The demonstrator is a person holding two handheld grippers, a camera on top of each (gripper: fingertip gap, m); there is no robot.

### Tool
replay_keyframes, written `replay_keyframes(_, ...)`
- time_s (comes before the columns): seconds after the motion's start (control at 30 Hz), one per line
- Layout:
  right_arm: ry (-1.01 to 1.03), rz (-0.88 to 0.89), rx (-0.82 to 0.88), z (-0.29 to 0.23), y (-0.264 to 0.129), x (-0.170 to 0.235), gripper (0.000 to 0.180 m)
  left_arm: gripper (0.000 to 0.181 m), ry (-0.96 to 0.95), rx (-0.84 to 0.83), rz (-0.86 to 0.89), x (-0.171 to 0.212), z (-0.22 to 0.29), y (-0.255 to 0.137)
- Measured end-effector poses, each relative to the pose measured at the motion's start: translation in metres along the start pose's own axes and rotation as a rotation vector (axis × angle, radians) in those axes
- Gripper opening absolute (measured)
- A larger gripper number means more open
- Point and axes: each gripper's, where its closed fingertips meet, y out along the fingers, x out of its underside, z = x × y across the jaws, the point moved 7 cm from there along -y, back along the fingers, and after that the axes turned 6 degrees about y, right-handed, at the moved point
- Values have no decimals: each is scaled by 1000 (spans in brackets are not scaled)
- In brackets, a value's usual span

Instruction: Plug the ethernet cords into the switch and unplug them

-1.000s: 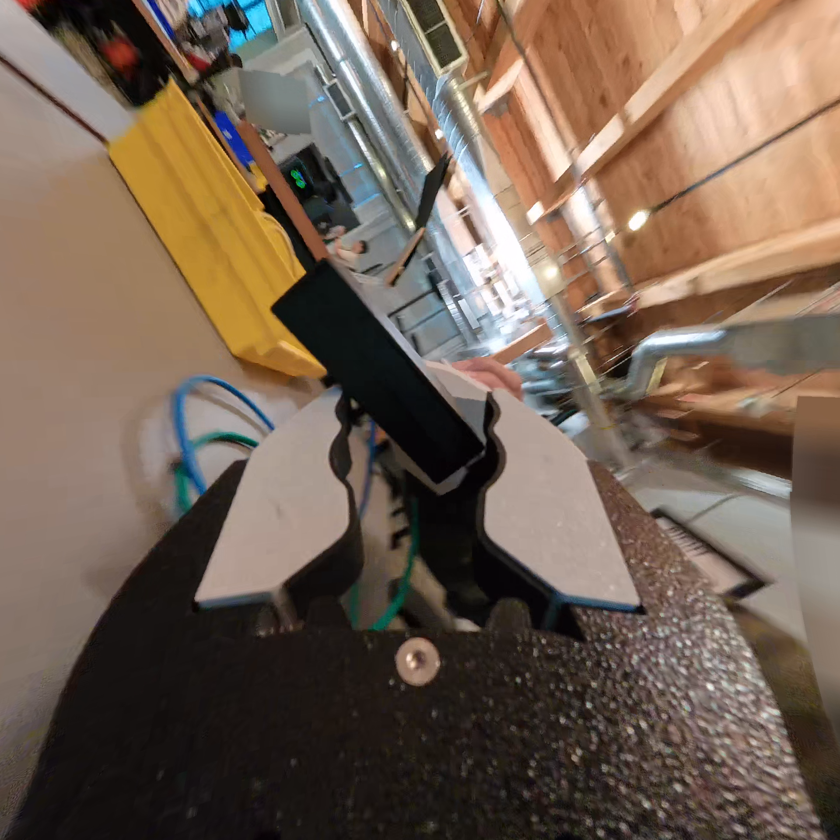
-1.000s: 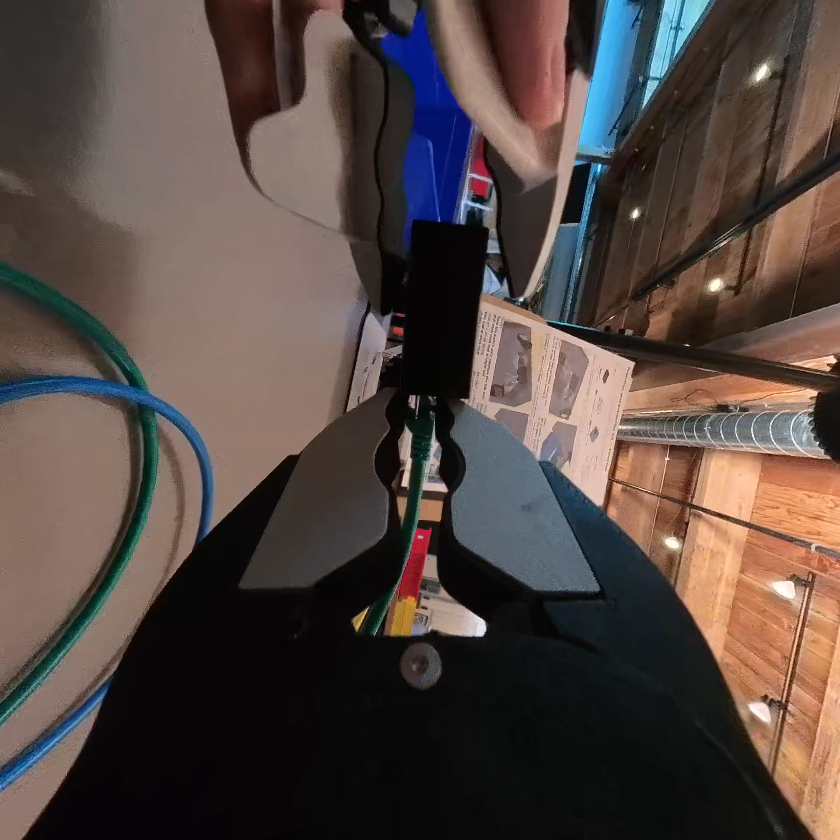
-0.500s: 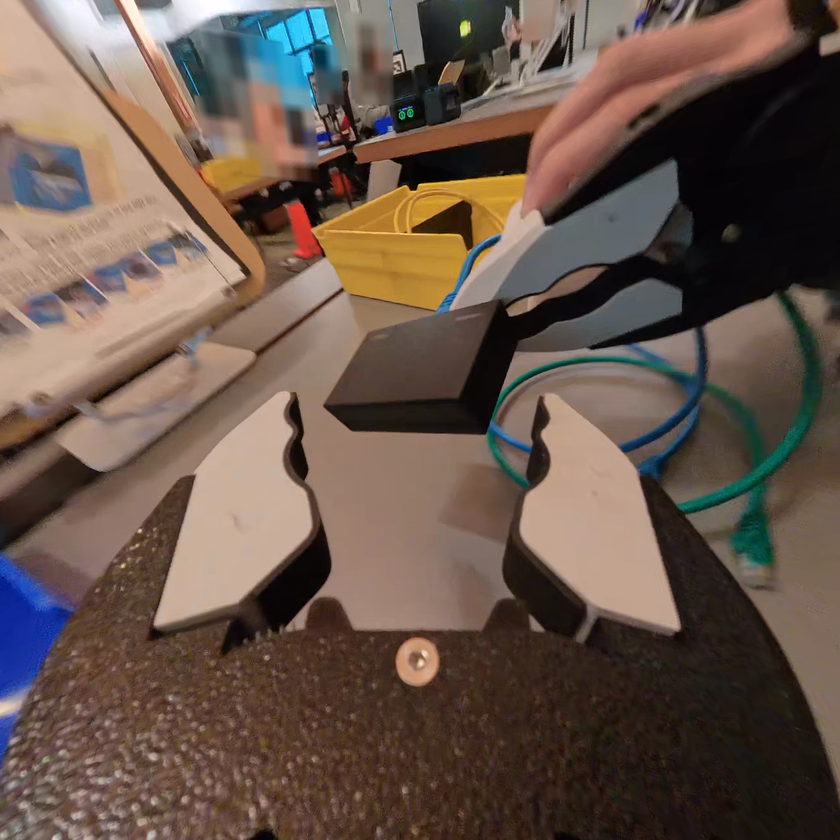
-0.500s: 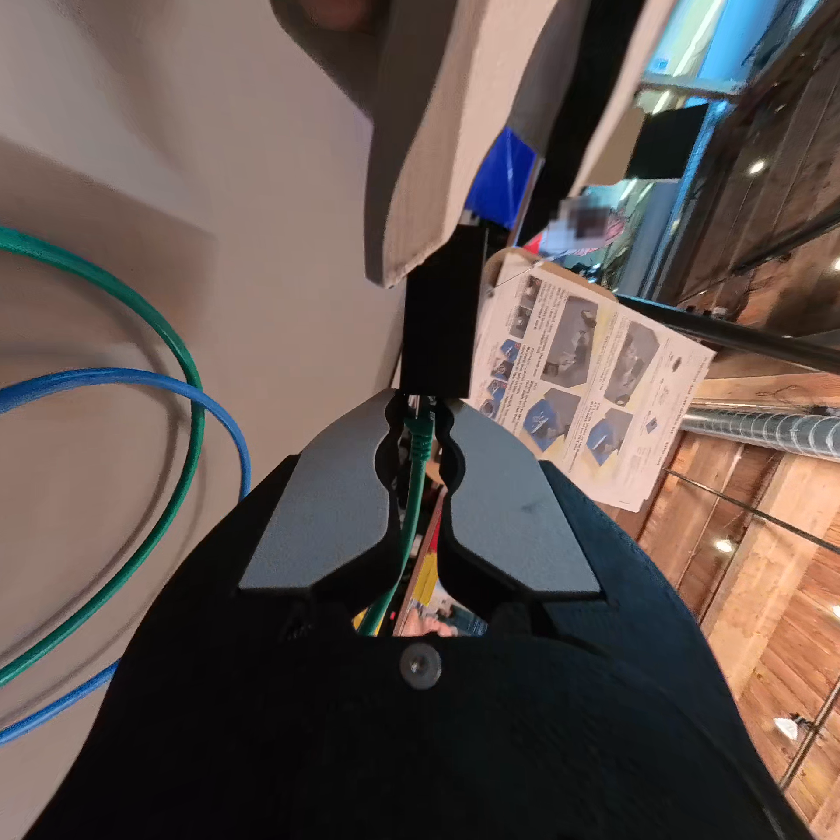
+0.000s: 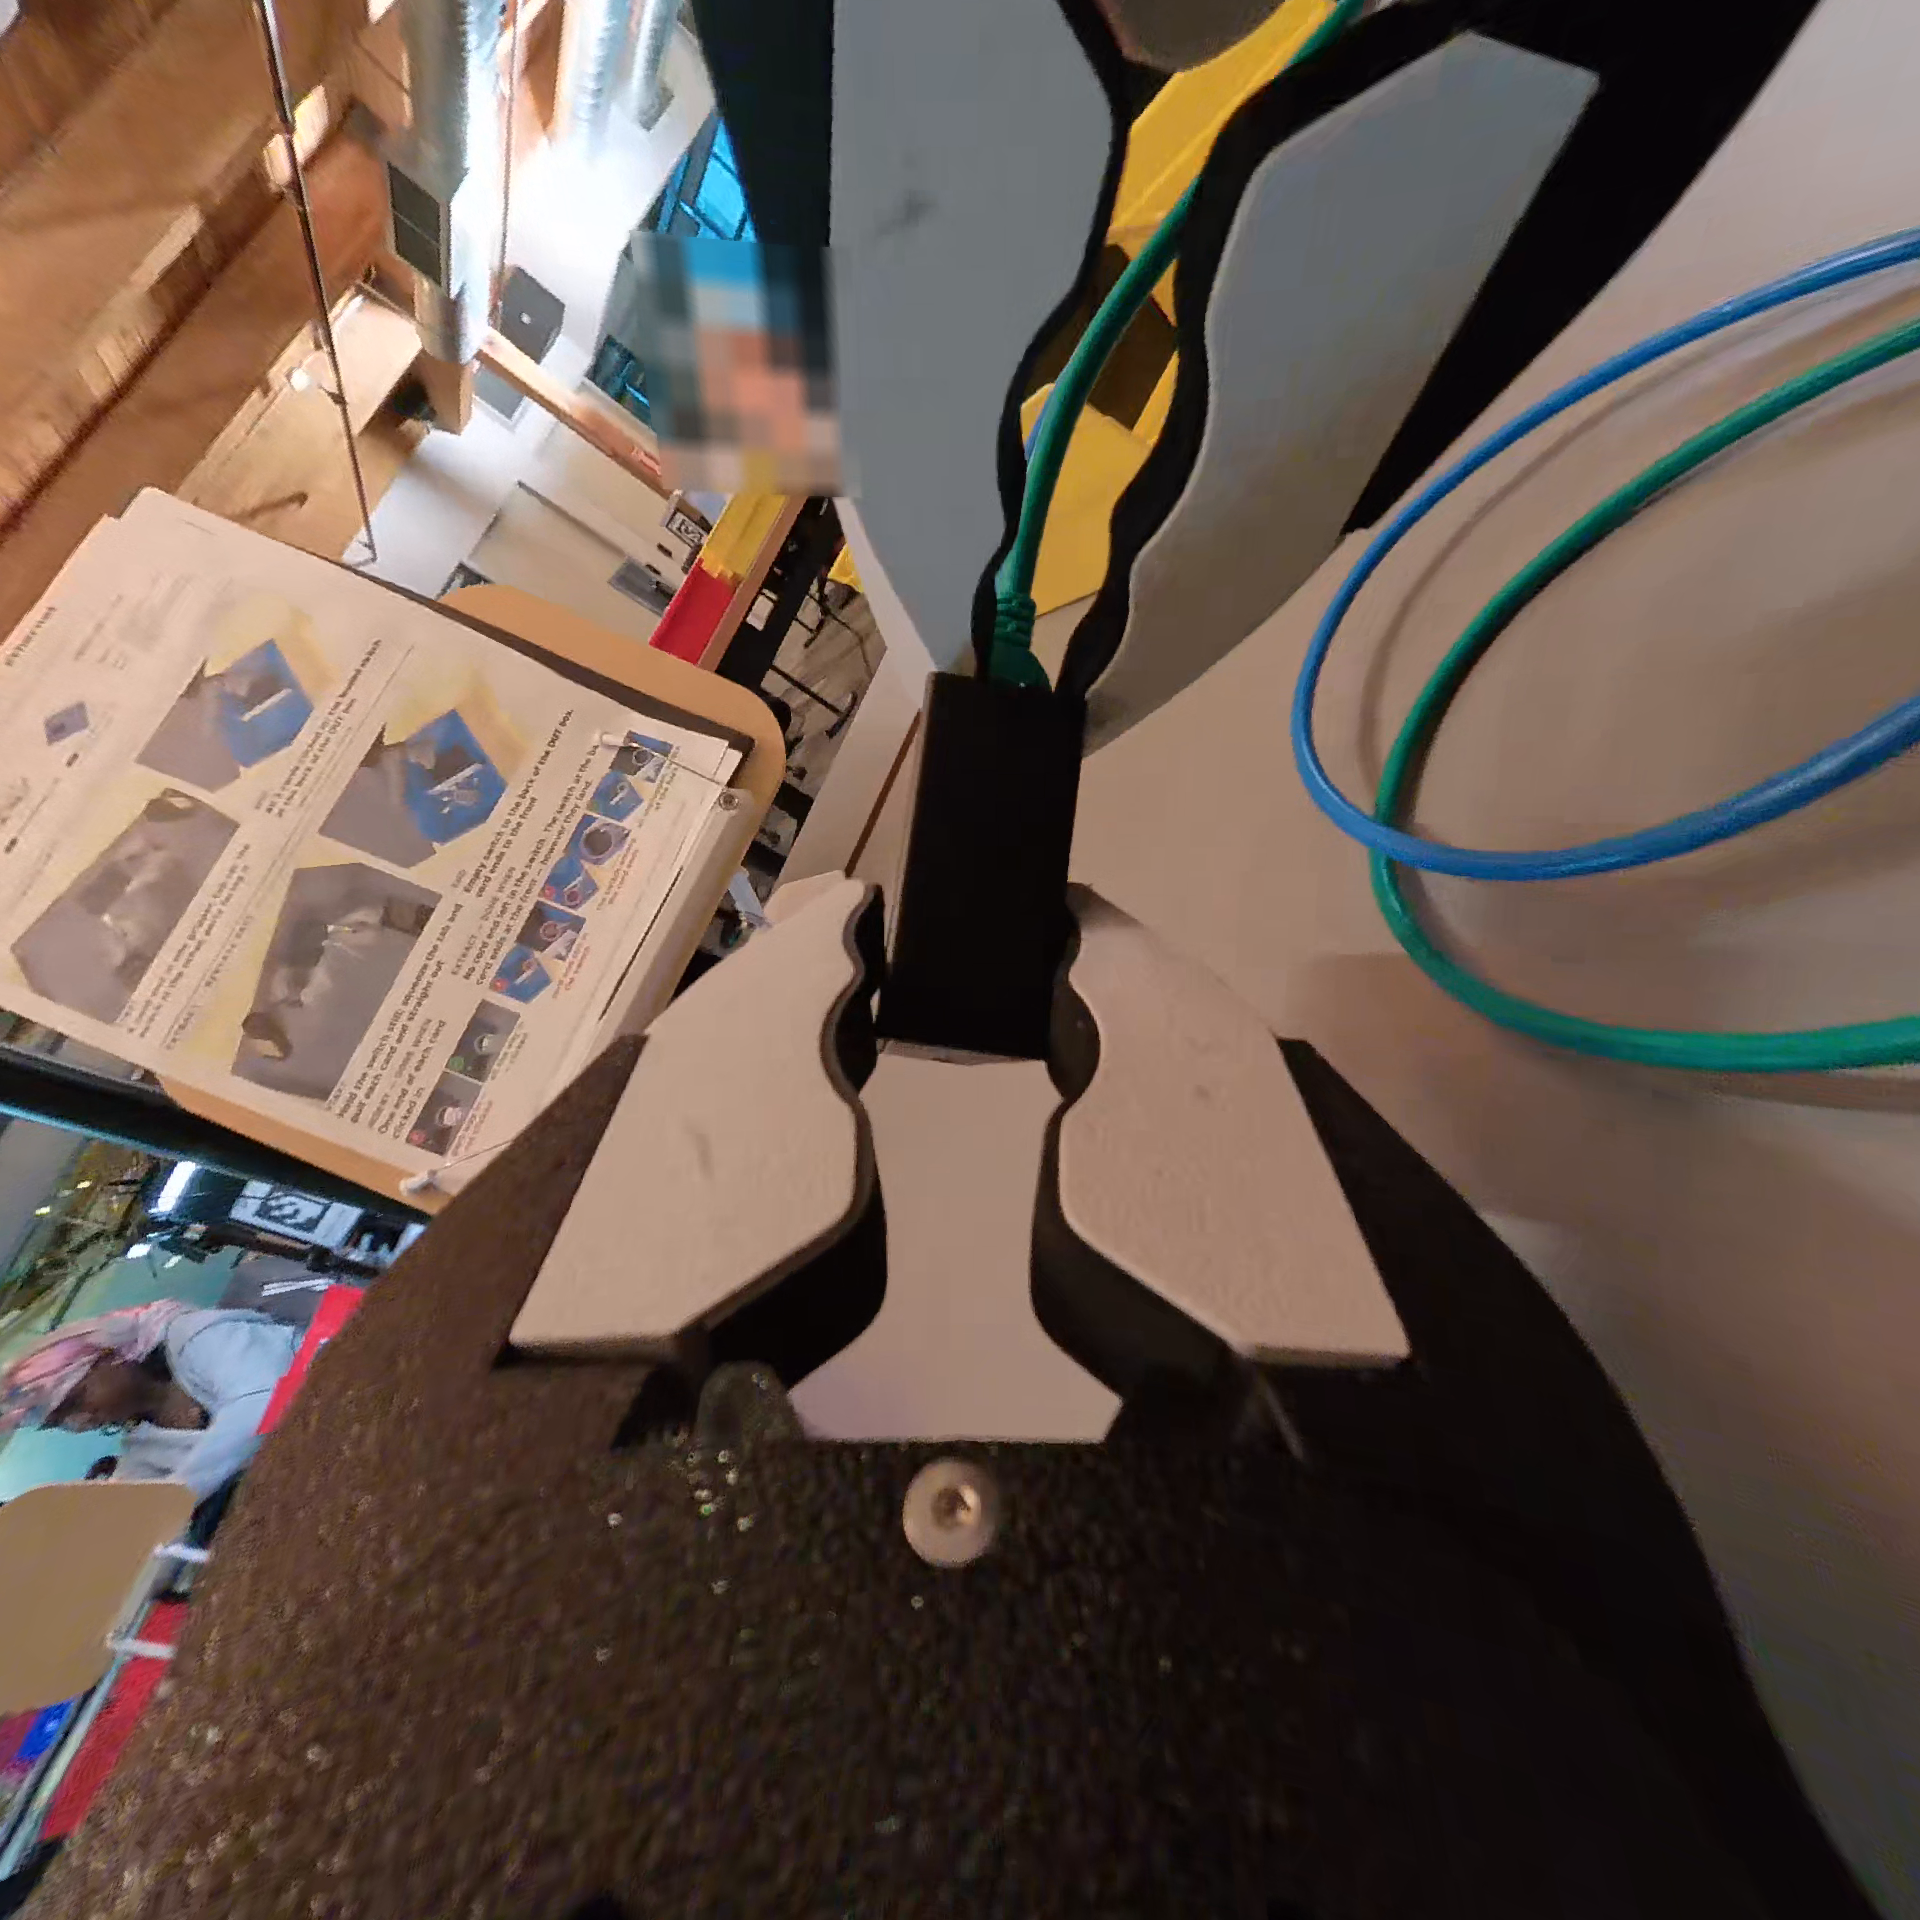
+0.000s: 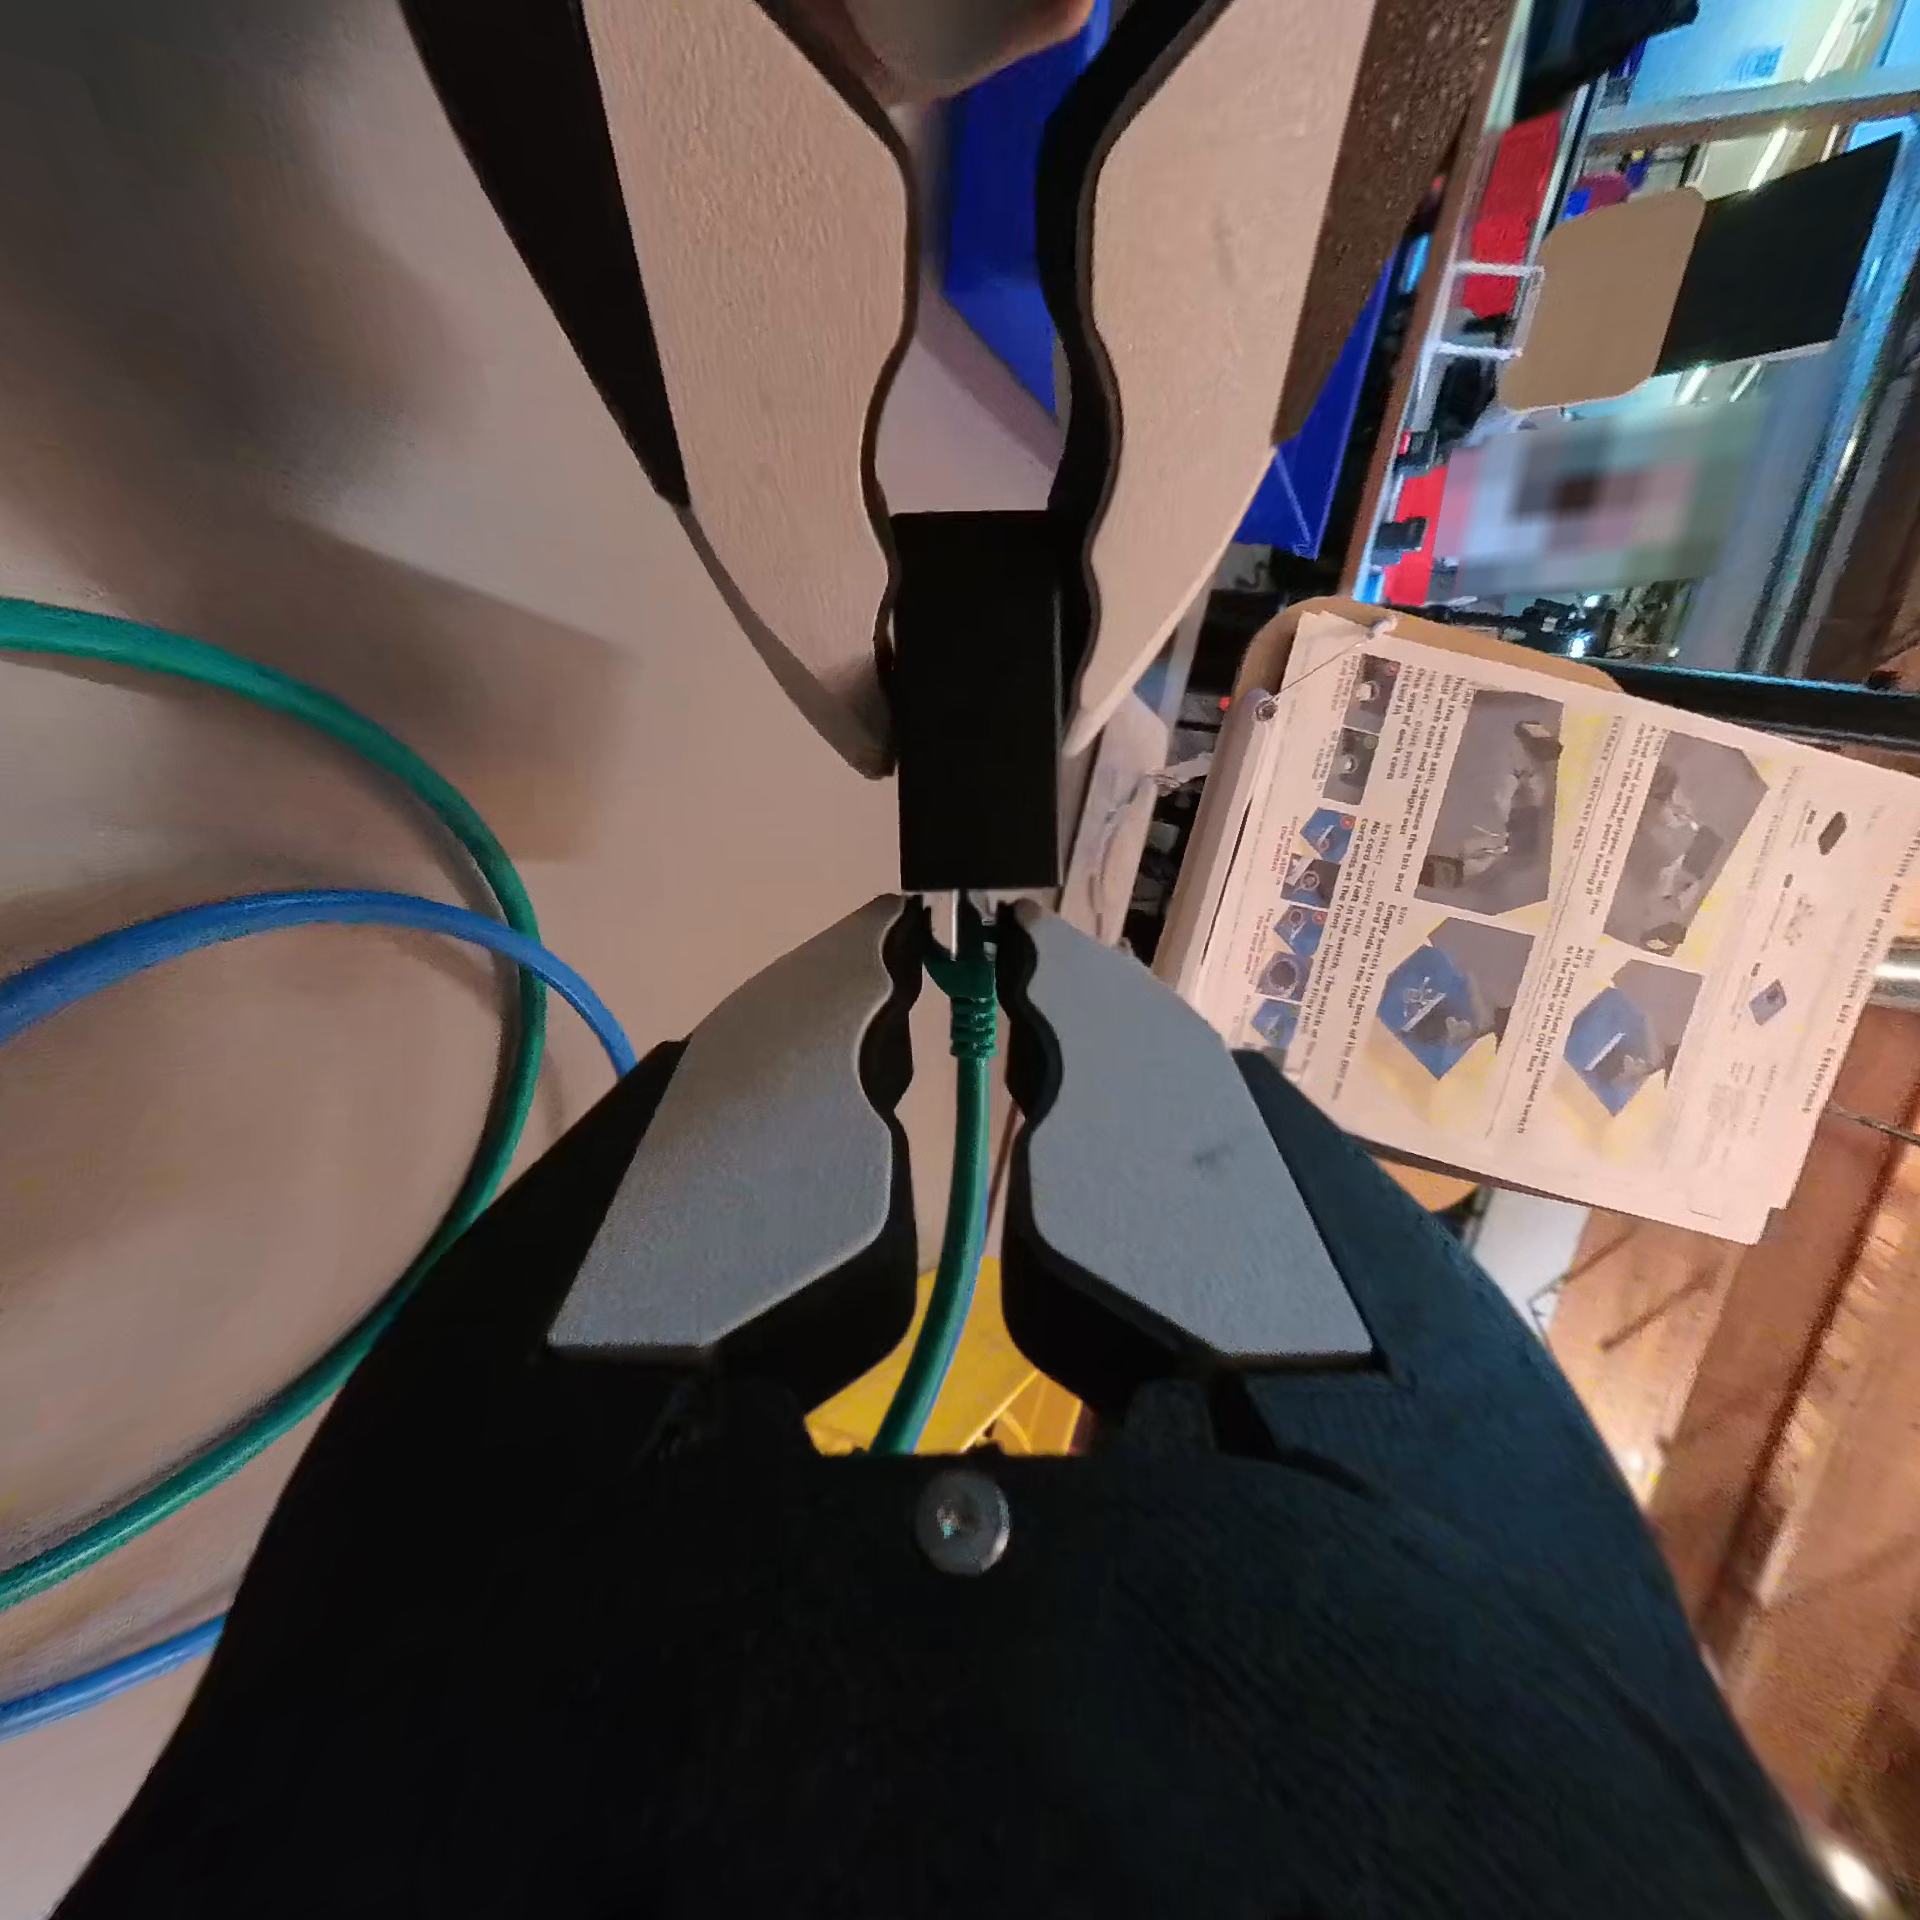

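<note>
Black switch [image 5: 982,862] lengthwise between both grippers, left gripper [image 5: 971,971] jaws clamping it, right gripper [image 6: 961,925] jaws pinching green cord [image 6: 966,1143] plug

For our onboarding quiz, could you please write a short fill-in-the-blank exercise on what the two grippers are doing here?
1. The left gripper is shut on the black ____.
2. The right gripper grips the plug of the ____ ethernet cord.
3. The loose cord looping on the table beside the green one is ____.

Missing words: switch; green; blue
</note>
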Motion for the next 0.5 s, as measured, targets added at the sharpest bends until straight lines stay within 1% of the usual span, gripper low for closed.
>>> replay_keyframes(0.03,17,8,-14,0,0,0,13,29,-18,16,7,0,0,0)
replay_keyframes(0.23,-29,66,-27,-3,-3,0,14,29,-75,94,35,2,0,-2)
replay_keyframes(0.33,4,96,-45,-3,-2,-1,14,29,-83,119,30,3,-2,-4)
replay_keyframes(0.5,-68,44,-74,-6,0,-2,14,28,-77,140,9,3,1,-3)
